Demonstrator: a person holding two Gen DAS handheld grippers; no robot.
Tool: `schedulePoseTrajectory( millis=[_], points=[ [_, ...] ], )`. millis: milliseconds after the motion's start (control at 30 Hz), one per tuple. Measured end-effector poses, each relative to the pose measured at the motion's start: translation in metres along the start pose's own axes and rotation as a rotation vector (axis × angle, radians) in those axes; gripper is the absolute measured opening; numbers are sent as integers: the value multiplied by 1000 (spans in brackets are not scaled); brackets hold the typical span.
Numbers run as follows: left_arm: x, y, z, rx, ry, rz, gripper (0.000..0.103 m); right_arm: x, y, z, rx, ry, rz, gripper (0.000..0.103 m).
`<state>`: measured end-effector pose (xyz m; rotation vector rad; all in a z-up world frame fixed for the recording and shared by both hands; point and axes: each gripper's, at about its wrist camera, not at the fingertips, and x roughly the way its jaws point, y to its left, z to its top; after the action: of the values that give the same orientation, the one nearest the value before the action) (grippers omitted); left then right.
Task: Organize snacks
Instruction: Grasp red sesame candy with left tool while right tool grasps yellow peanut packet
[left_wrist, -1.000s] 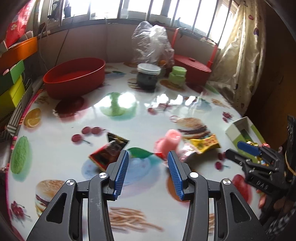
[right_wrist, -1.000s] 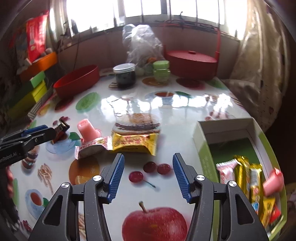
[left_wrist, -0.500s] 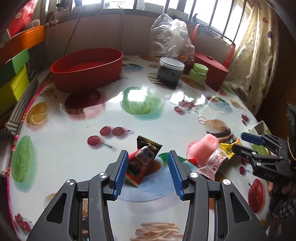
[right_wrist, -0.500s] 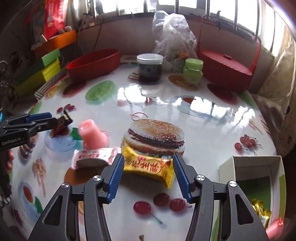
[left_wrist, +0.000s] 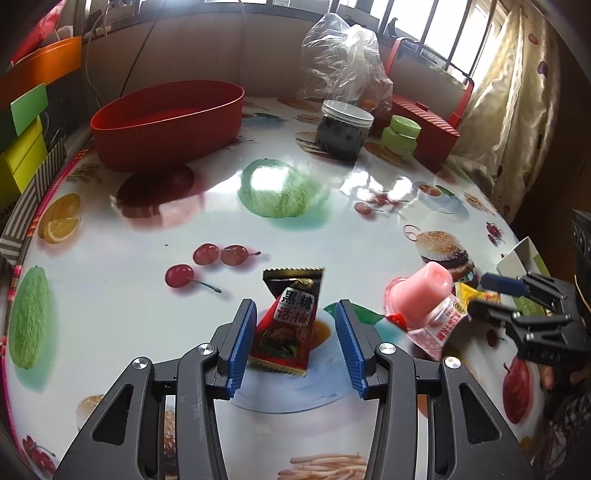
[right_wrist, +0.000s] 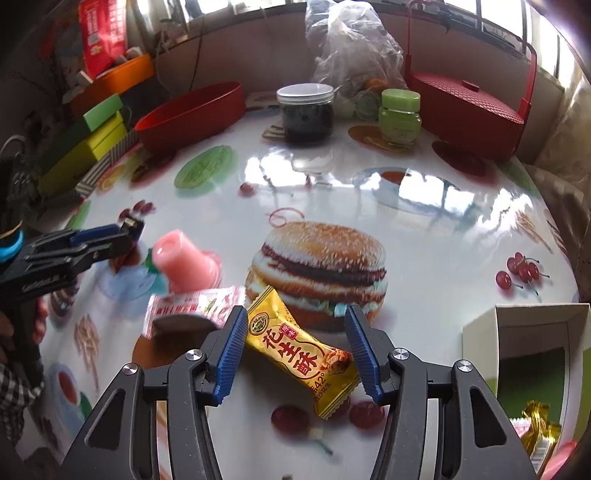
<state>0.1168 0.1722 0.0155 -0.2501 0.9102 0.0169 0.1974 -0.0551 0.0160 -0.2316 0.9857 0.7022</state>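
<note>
Left hand-held gripper (left_wrist: 295, 341) is spread w/ jaws either side of the dark red snack packet (left_wrist: 290, 325) on the table (left_wrist: 147, 258), not squeezing yet, prob. lined up to grab it. Right hand-held gripper (right_wrist: 295, 354) brackets the yellow candy packet (right_wrist: 301, 350) likewise, jaws apart. Pink jelly cup (right_wrist: 184, 260) & pink wrapper (right_wrist: 195, 308) lie just beyond. Box (right_wrist: 524, 332) at right already holds snacks, likely the drop spot.

The right tool (right_wrist: 293, 350) points down at the table (right_wrist: 424, 236) with its jaws apart on either side of a yellow snack packet (right_wrist: 299, 354); the left pad looks to touch the wrapper, the right stands just clear. Just left lie a pink-and-white wrapped snack (right_wrist: 192, 308) and a pink jelly cup (right_wrist: 183, 260), with the left tool (right_wrist: 129, 232) beyond. At lower right a green-lined box (right_wrist: 480, 332) holds wrapped sweets.
</note>
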Motion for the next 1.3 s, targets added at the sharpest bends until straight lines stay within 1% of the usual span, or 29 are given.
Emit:
schedulePoseTrajectory(
  millis=[167, 233, 333, 400, 500, 800, 967, 1067, 1167, 1300],
  points=[
    [0, -2, 1, 8, 2, 5, 46, -6, 11, -12, -41, 31, 28, 54],
    [1, 0, 1, 8, 3, 8, 46, -7, 16, -16, -69, 45, 14, 54],
    [4, 2, 2, 6, 8, 22, 46, -7, 17, -19, -83, 51, 24, 54],
    [5, 2, 3, 9, 11, 24, 46, -5, 15, -19, -76, 51, -10, 54],
    [10, 2, 2, 22, 23, 40, 46, -5, 13, -18, -52, 33, -28, 54],
    [15, -5, 2, 80, 13, 86, 46, -3, 17, -21, -19, -5, -103, 55],
    [14, -5, 1, 66, 1, 96, 45, -4, 17, -23, 16, -26, -127, 54],
    [13, -4, 0, 49, -8, 93, 45, -4, 16, -24, 31, -38, -139, 51],
    [12, -5, -1, 49, -9, 92, 32, -6, 15, -26, 46, -46, -155, 43],
    [11, -7, -3, 46, -11, 83, 29, -9, 11, -29, 75, -58, -161, 36]
  ],
)
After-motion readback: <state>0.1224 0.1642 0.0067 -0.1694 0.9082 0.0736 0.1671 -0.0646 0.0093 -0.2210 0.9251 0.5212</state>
